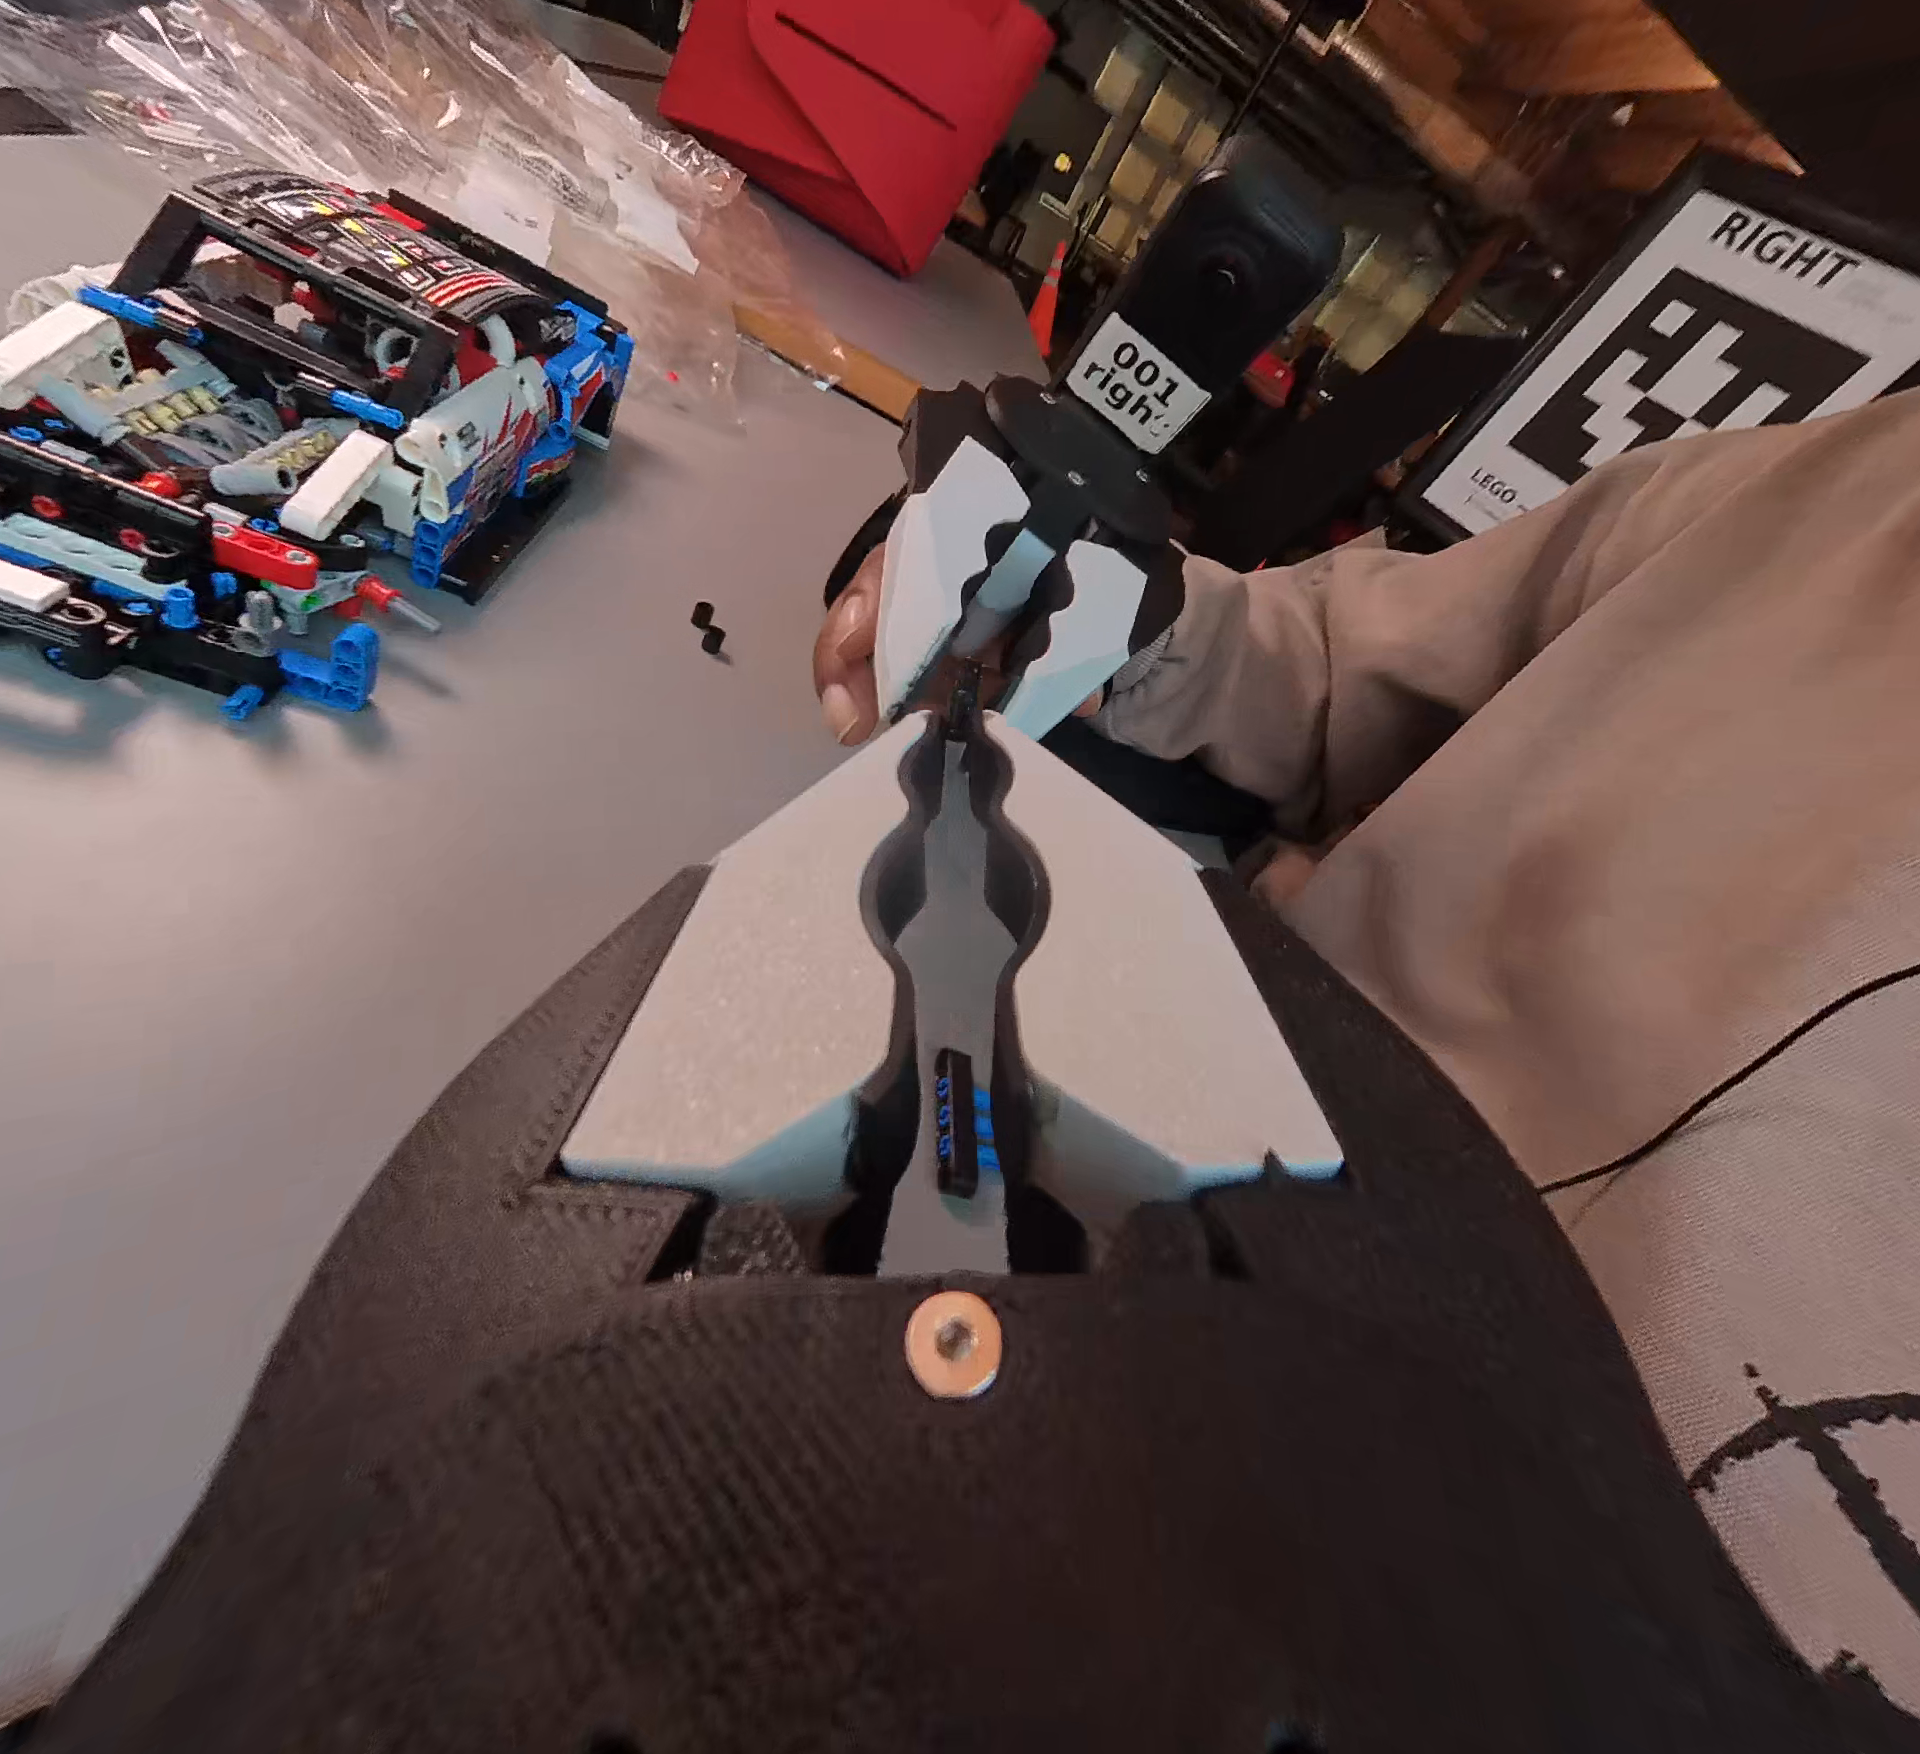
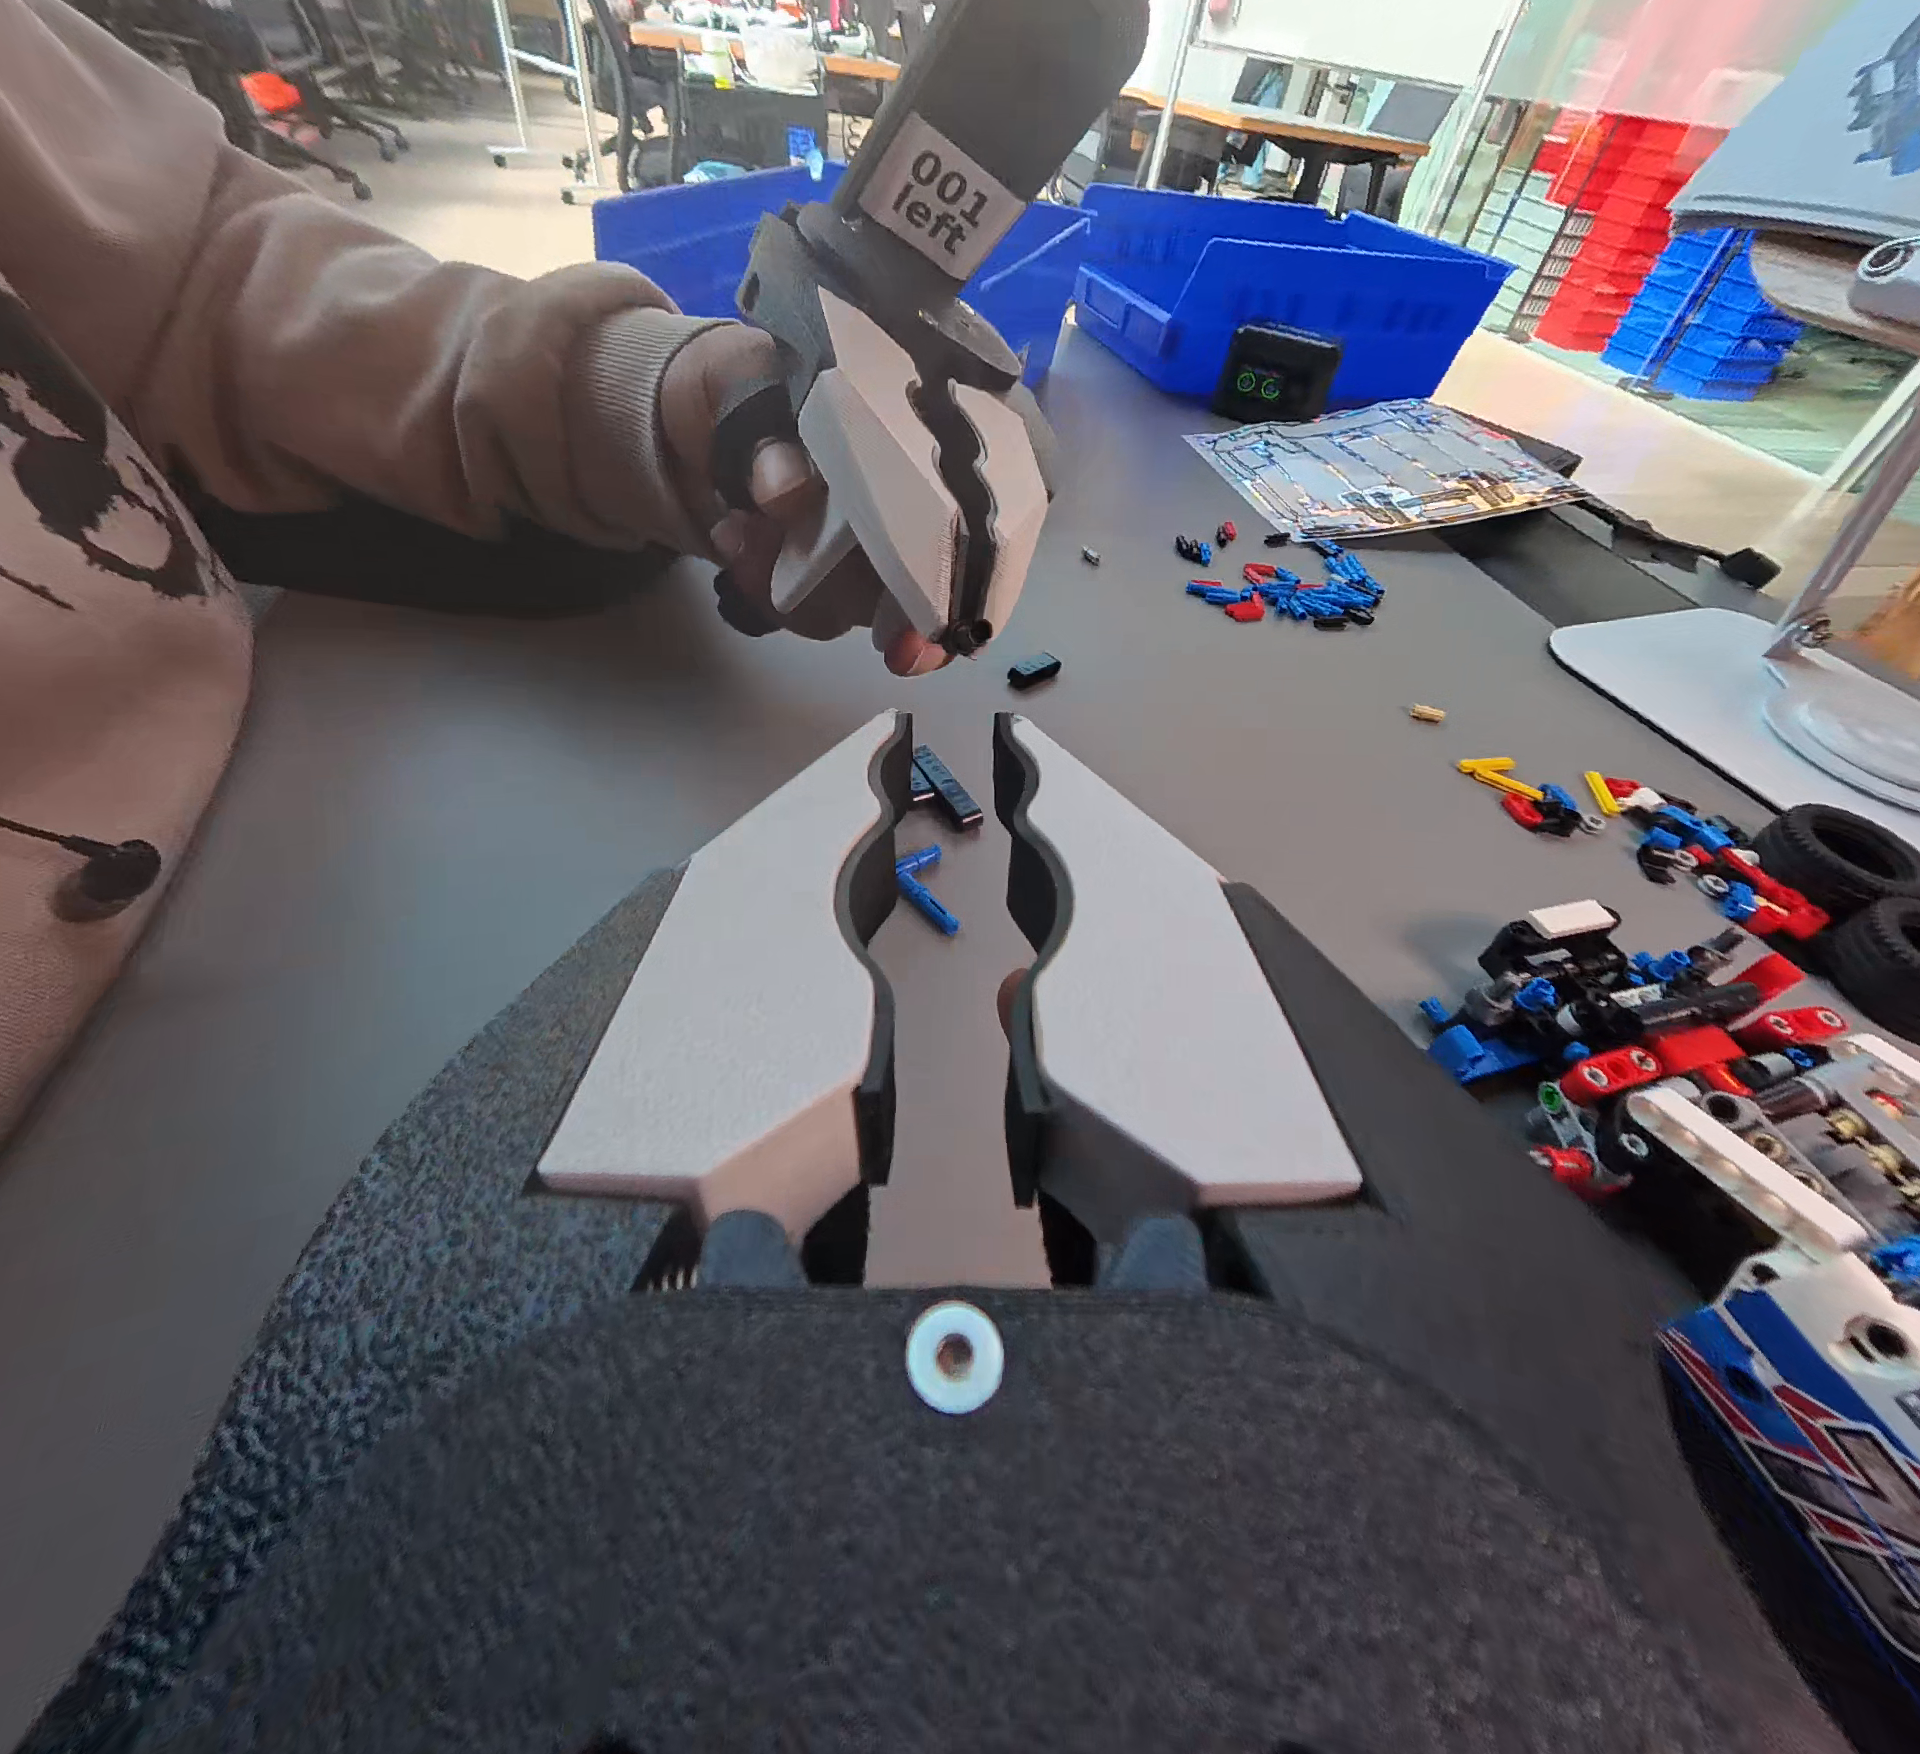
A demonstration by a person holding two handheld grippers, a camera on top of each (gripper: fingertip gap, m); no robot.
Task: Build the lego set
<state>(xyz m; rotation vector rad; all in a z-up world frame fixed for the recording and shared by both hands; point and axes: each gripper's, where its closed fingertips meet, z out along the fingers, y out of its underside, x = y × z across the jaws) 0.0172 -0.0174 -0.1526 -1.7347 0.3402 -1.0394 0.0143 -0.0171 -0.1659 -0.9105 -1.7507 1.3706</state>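
Grey table (image 2: 416, 873) fills both views. In the right wrist view the right gripper (image 2: 951, 717) has its fingers released, with a clear gap between the tips and nothing in it. Seen through that gap, a blue pin (image 2: 925, 894) and a black beam (image 2: 945, 795) lie on the table. Just beyond, at 12 o'clock, the left gripper (image 2: 966, 634) points down with its fingers clenched on a small black pin (image 2: 971, 634) at the tips. A black brick (image 2: 1034, 668) lies just beside it at 1 o'clock.

At 4 o'clock sits the car (image 2: 1714, 1133), partly built in blue, red, white and black, with 2 tyres (image 2: 1839, 857) beyond it. Farther out, at 1 o'clock, loose parts (image 2: 1288, 587) are scattered in front of the booklet (image 2: 1382, 468), and blue bins (image 2: 1278, 291) stand behind.

In the left wrist view the 2 grippers meet tip to tip, the black pin between them; the left gripper's tips are (image 1: 956, 722). At 10 o'clock the car (image 1: 260, 437) rests on the table, clear bags (image 1: 364, 73) behind it. A red bag (image 1: 862, 52) stands at 12 o'clock.
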